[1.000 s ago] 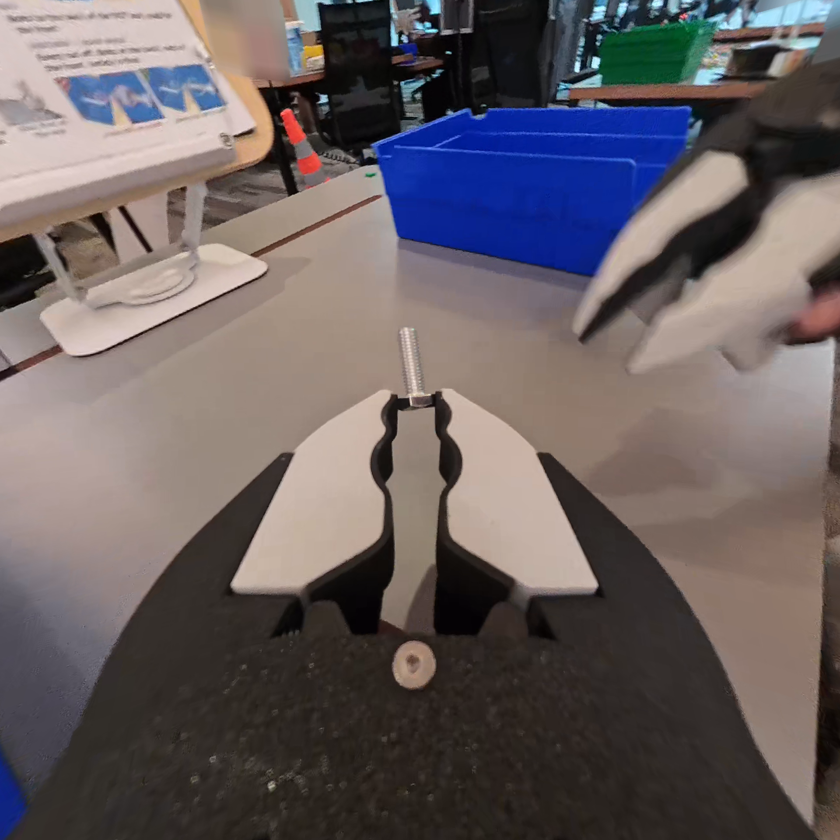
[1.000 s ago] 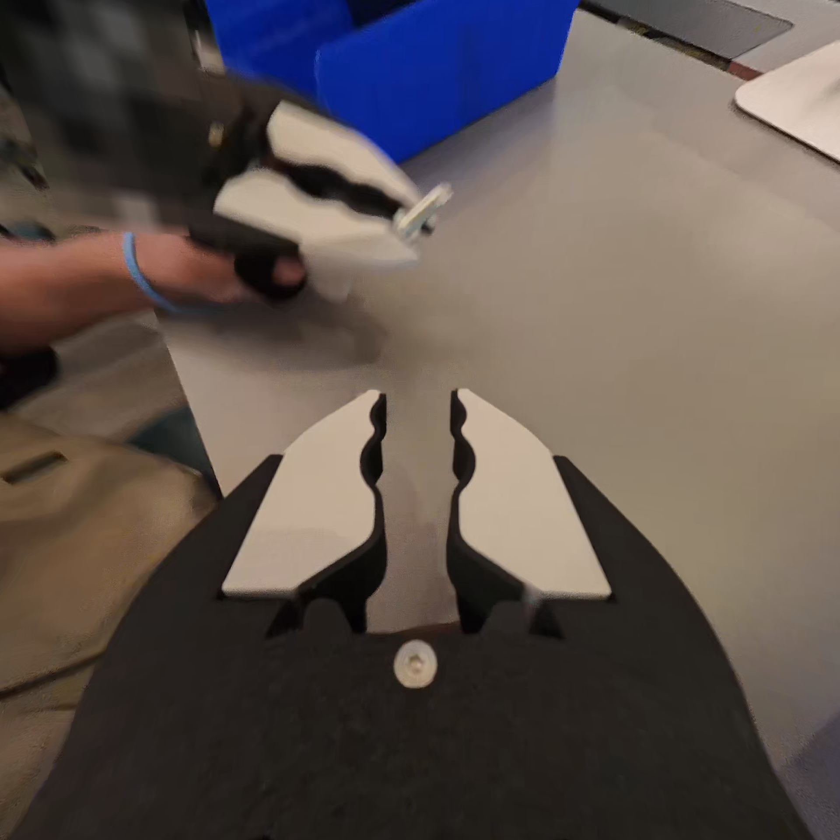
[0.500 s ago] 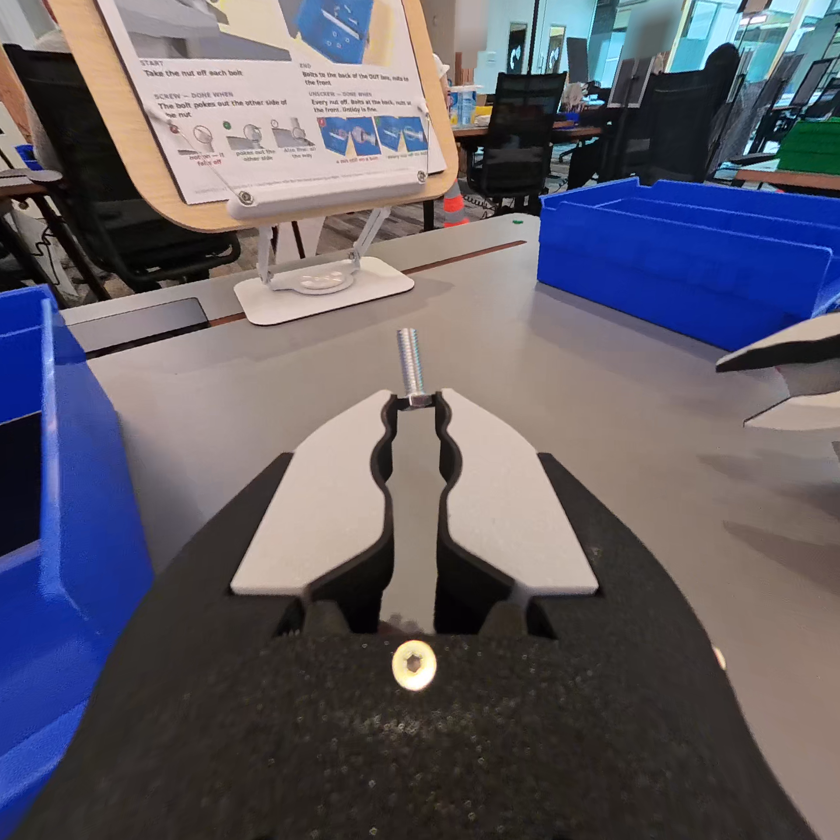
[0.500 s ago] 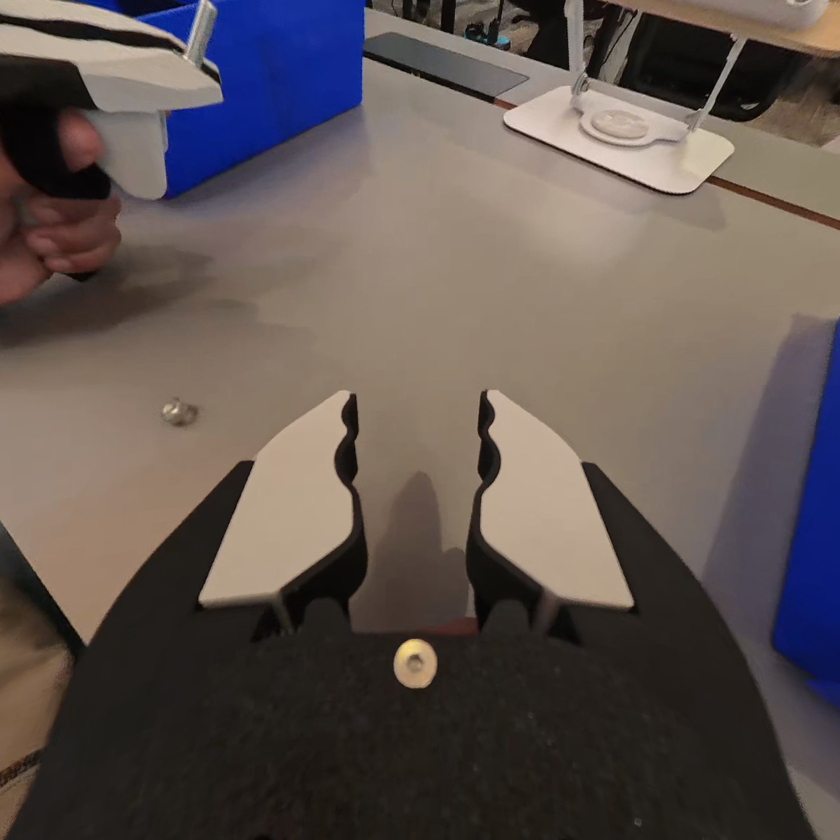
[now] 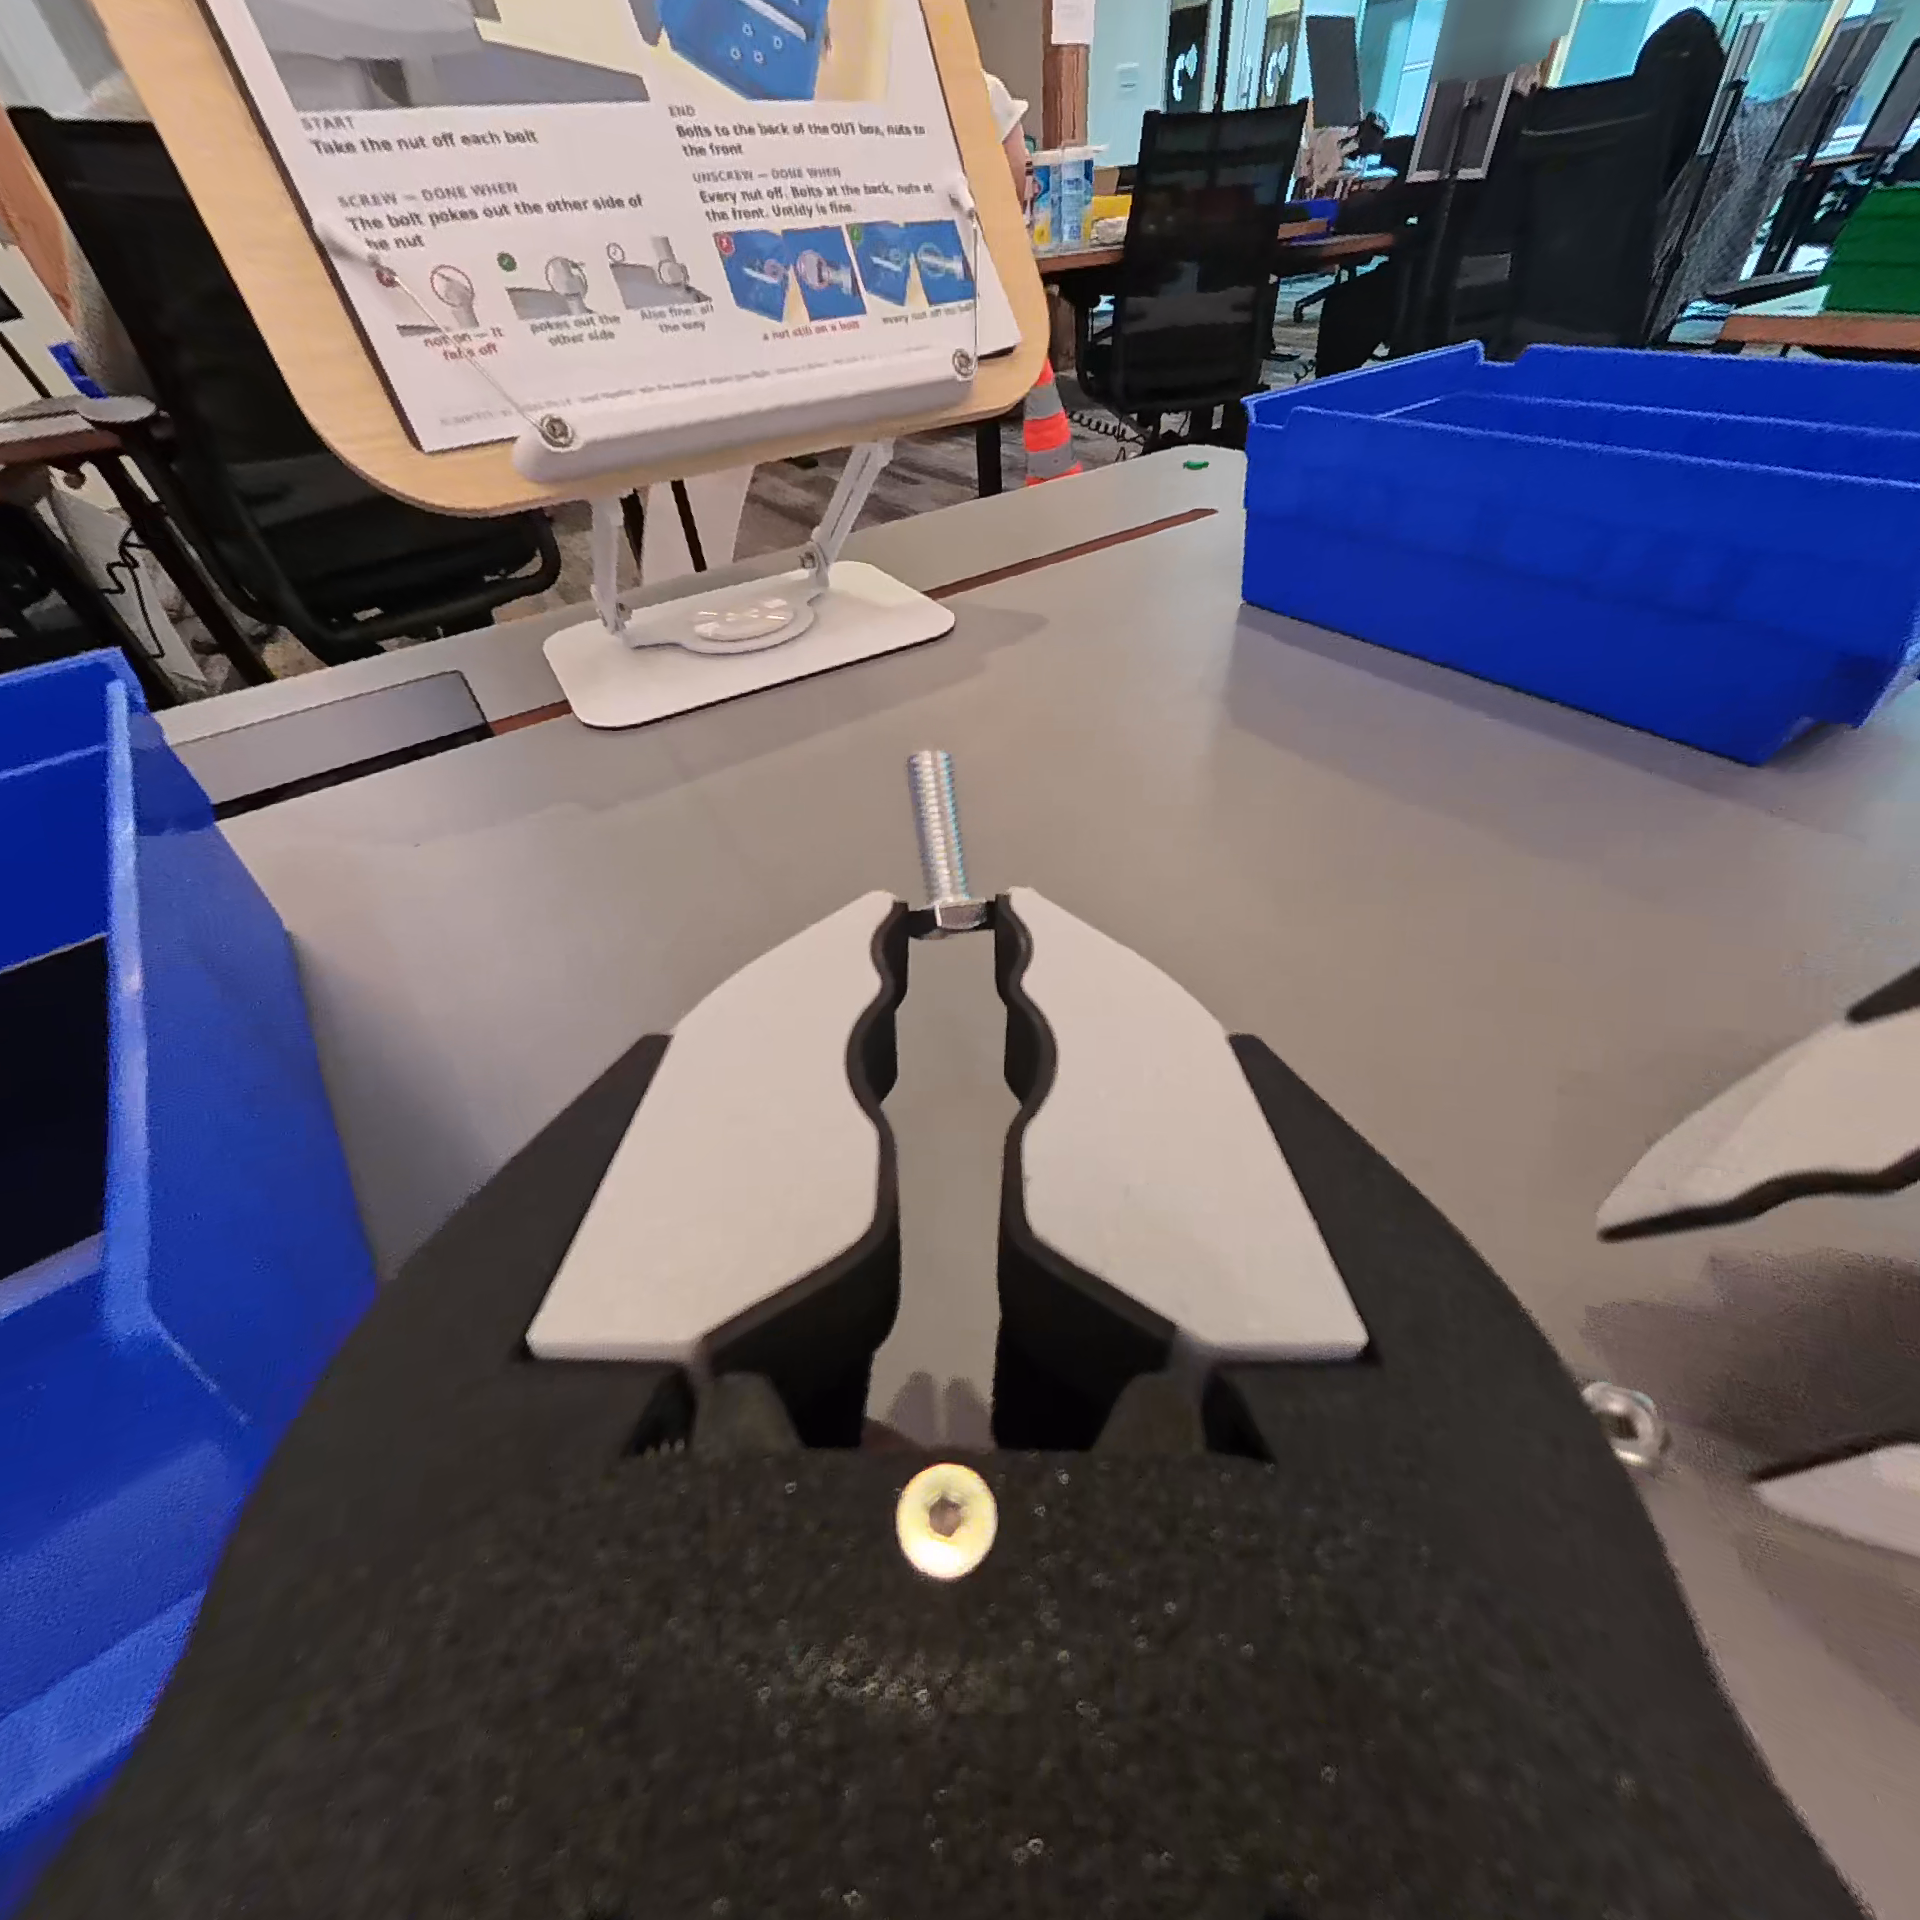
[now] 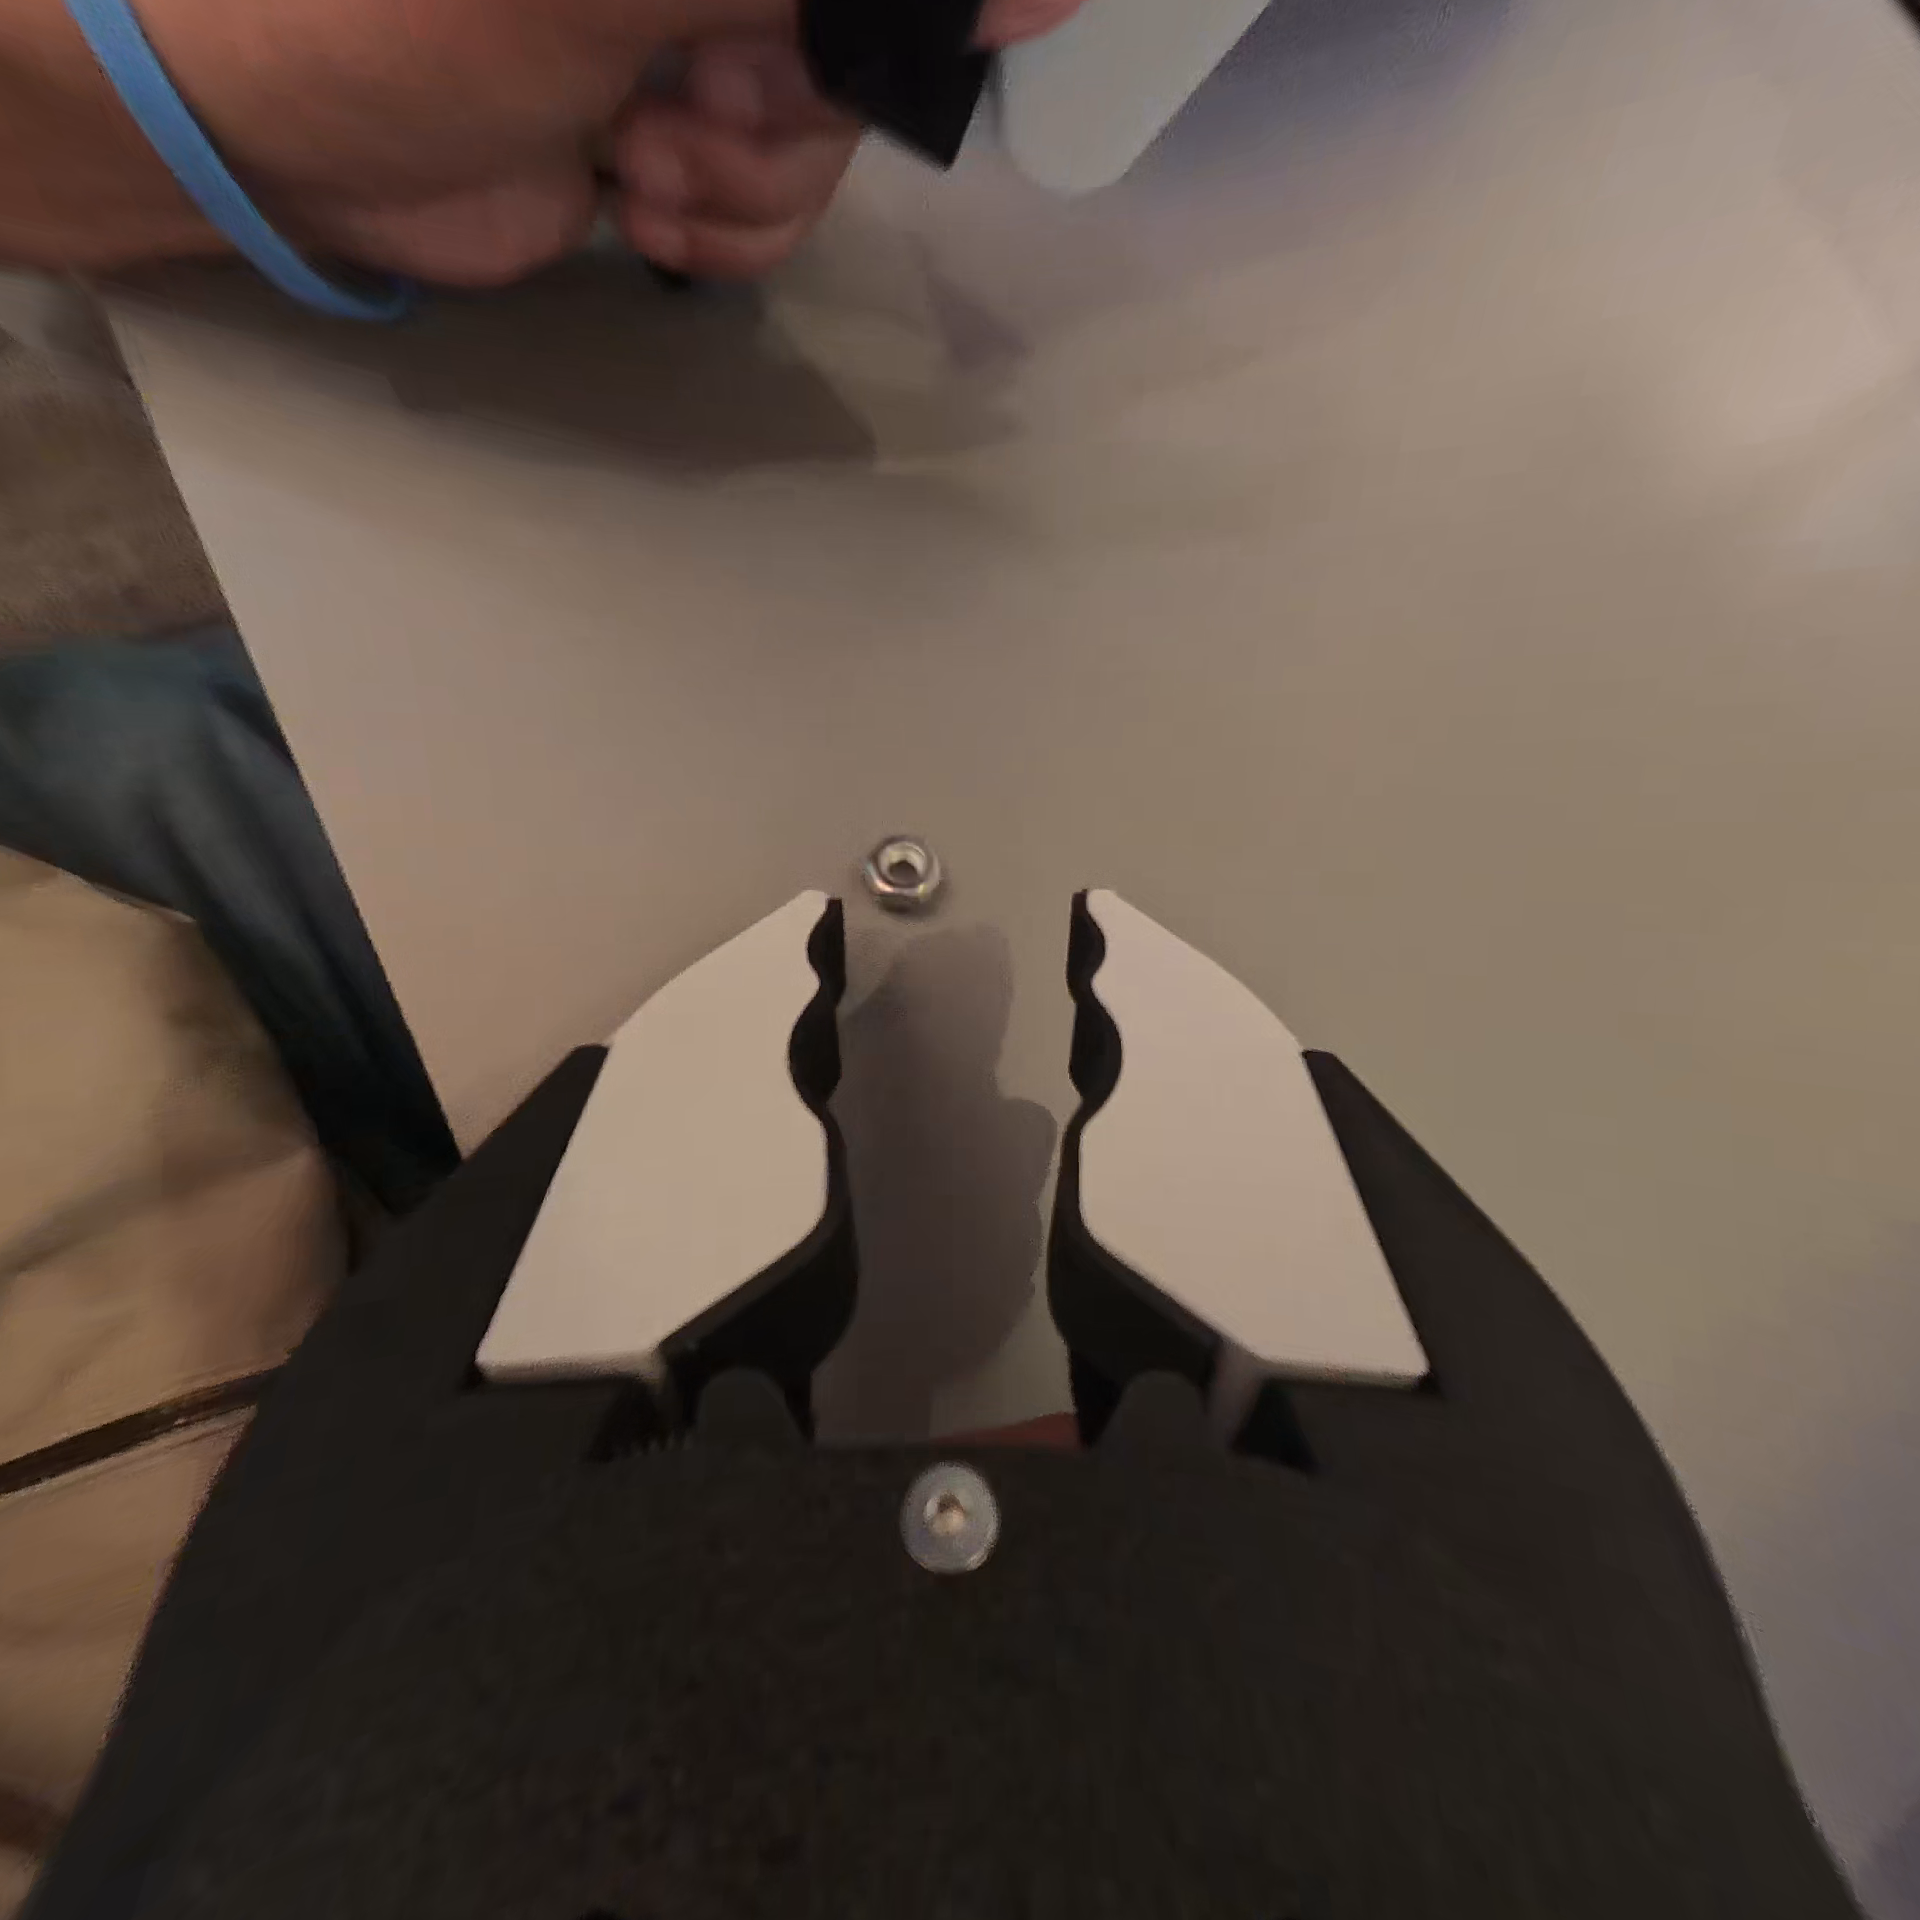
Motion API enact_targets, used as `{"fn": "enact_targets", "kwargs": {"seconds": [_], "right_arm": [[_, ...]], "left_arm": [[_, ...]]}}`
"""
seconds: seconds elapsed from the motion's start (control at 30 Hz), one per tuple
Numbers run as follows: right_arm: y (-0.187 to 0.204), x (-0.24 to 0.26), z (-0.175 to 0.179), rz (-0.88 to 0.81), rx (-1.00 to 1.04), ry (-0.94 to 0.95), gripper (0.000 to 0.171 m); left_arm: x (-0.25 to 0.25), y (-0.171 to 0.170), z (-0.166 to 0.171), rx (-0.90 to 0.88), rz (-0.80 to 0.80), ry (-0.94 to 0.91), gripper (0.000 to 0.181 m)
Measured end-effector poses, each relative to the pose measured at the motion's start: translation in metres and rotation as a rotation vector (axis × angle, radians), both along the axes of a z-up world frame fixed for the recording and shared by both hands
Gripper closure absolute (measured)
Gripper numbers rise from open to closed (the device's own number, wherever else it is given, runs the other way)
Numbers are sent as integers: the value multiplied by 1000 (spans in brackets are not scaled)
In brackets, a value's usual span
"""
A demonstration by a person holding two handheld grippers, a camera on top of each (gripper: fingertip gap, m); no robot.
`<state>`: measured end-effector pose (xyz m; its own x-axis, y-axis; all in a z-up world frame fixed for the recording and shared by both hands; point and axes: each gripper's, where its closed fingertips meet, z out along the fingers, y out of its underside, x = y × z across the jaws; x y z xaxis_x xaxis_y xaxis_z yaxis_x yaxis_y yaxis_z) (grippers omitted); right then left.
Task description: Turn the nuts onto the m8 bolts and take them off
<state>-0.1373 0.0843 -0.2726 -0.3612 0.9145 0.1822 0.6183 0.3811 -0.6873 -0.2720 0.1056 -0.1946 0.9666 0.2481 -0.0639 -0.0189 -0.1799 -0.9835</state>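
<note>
Since half a second ago the right gripper (image 6: 956,909) has tipped down toward the table (image 6: 1351,623), so the nut (image 6: 904,876) that lay off to its near left now sits just past its fingertips, closer to the left one; the left gripper (image 5: 951,914) has kept its grip unchanged.

Left wrist view: the left gripper's two fingers are drawn close together and pinch the hexagonal head of one bolt (image 5: 938,831) at their very tips, its threaded shank standing upright above them. One nut (image 5: 1629,1429) lies flat on the table (image 5: 1351,831) at near right, partly hidden behind the gripper body, between the two blurred pale fingers of the right gripper (image 5: 1787,1340) coming in from the right edge. Two blue bins show: one (image 5: 1579,582) at far right, whose contents cannot be seen over its wall, and one (image 5: 156,1195) at near left, its inside dark and unreadable. One instruction board (image 5: 644,239) on a white stand (image 5: 748,639) rises at the far edge of the table.

Right wrist view: the right gripper's fingers stand well apart and hold nothing. The single nut lies flat on the table, hole upward, untouched by either fingertip. At far left a hand (image 6: 499,135) with a blue wristband (image 6: 218,197) grips a black handle.
</note>
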Motion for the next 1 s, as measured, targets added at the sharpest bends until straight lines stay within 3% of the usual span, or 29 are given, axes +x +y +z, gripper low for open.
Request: {"fn": "enact_targets", "kwargs": {"seconds": [0.1, 0.33, 0.47, 0.67, 0.83, 1.0], "right_arm": [[-9, -6, -6, 21, -17, -37, 141], [-9, -7, -14, 29, -26, -118, 144], [-7, -8, -16, 33, -40, -138, 156], [-5, -12, -14, 45, 10, -93, 157], [8, -17, 55, 59, -9, 226, 158], [39, 6, 129, 149, -297, 562, 158]], "left_arm": [[3, -1, 1, 0, -13, 12, 166], [10, -2, 0, -3, -41, 12, 166], [13, 0, -1, -12, -57, 10, 165], [20, 3, -2, -15, -96, 7, 166], [49, 2, 0, 10, -250, -48, 166], [103, -13, 22, 105, -678, -312, 166]]}}
